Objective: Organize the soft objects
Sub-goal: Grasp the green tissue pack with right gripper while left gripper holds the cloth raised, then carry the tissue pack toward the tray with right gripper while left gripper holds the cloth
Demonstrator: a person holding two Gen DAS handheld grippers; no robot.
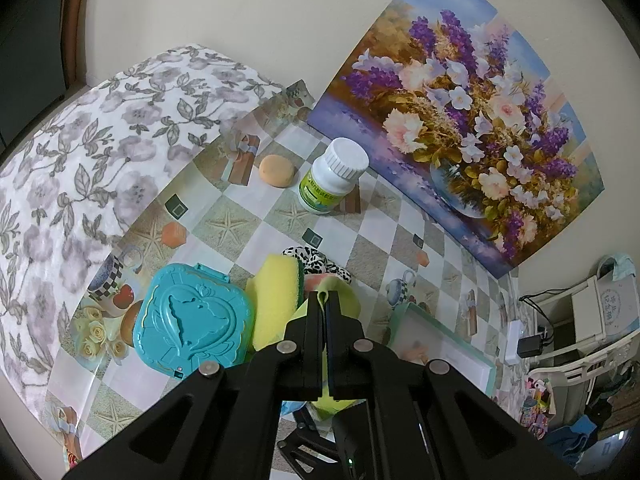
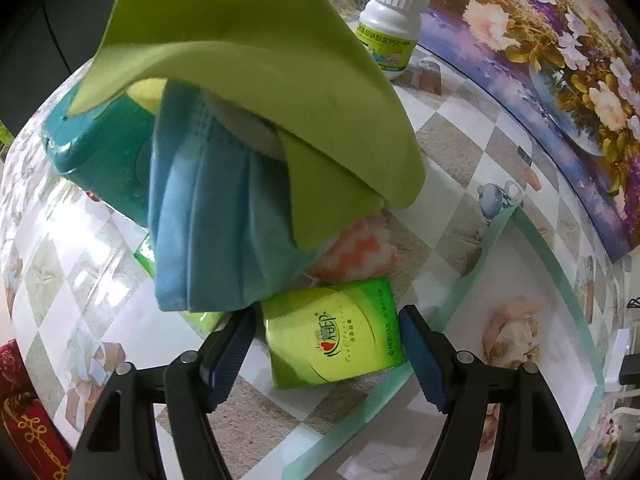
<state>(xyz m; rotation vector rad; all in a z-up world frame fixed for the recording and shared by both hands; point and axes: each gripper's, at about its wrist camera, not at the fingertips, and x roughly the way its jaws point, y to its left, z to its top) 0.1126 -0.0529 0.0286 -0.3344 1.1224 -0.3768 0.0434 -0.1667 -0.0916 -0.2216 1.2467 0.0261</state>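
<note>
From my left wrist view, the left claw [image 1: 323, 300] tilts downward, clamped on a lime-green cloth [image 1: 322, 295] above the worktop [image 1: 280, 216], beside a yellow sponge [image 1: 276, 300]. From my right wrist view, the right claw [image 2: 328, 344] points steeply down, jaws apart astride a green tissue pack [image 2: 336, 336]; the hanging cloth and blue towel [image 2: 212, 220] could drape into the closing jaws, and I risk snagging them.

Lime-green cloth [image 2: 256, 60] lifted, draped over blue cloth [image 2: 216, 216]; green tissue pack [image 2: 334, 332] flat on desk beside tray rim.
</note>
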